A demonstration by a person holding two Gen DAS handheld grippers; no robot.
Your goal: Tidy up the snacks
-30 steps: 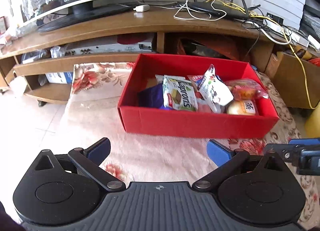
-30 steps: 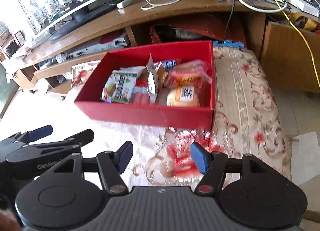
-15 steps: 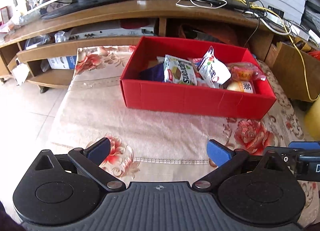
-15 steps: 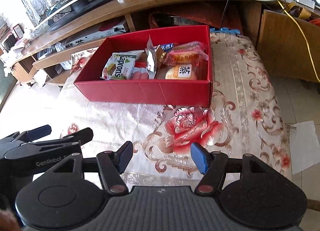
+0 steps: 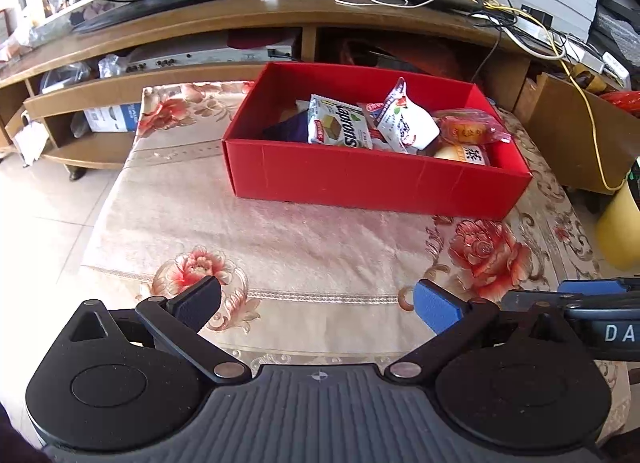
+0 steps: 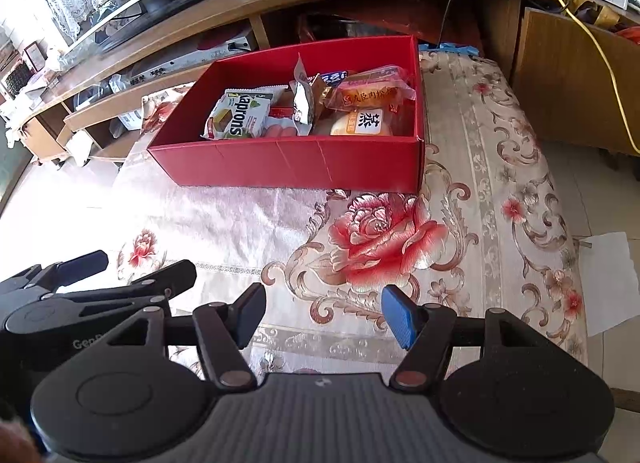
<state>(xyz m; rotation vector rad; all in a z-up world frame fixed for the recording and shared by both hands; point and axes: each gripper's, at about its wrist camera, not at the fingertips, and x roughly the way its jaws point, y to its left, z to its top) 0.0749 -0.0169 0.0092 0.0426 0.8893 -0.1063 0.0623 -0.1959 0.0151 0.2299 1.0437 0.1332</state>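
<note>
A red open box (image 5: pixel 360 179) (image 6: pixel 288 161) stands on the flowered tablecloth (image 5: pixel 280 247) (image 6: pixel 400 231) and holds several snack packs. Among them are a green-and-white wafer pack (image 5: pixel 340 129) (image 6: pixel 238 117), a white upright bag (image 5: pixel 408 123) (image 6: pixel 304 99), an orange bread pack (image 5: pixel 468 129) (image 6: pixel 372 93) and a round bun (image 5: pixel 464 153) (image 6: pixel 362 123). My left gripper (image 5: pixel 316 303) hangs open over the cloth, well short of the box. My right gripper (image 6: pixel 324 315) is also open and empty, over the cloth near the front edge. Each gripper shows at the edge of the other's view.
A wooden TV stand (image 5: pixel 240 19) with a monitor, cables and shelves runs behind the table. A yellow container (image 5: pixel 620 223) stands at the right in the left wrist view. A wooden cabinet (image 6: pixel 572 83) and a sheet of paper (image 6: pixel 612 279) on the tiled floor lie to the right.
Both grippers have drawn back from the box, which now sits farther up in both views with more cloth showing in front. Jaws unchanged, both empty.
</note>
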